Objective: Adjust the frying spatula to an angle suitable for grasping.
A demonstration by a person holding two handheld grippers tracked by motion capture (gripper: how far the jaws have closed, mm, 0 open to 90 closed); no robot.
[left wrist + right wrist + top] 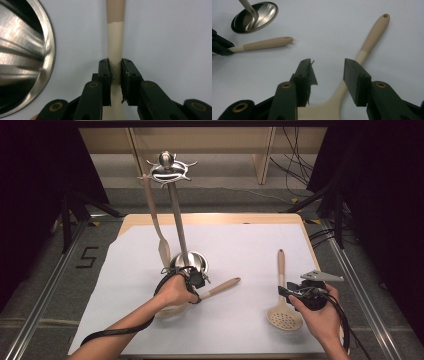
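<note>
Step in hand: left tool (115,75) pinching beige spoon handle (115,42) flat on tabletop (162,50) beside stand base (22,55); right tool (329,80) spread over slotted spatula (362,53); next, likely, lifting spoon toward hanging rack (167,170).

Your left hand (176,291) hid the spatula's (220,288) blade in the high view; the right gripper view's bottom edge cut off the skimmer's (352,72) perforated head.
</note>
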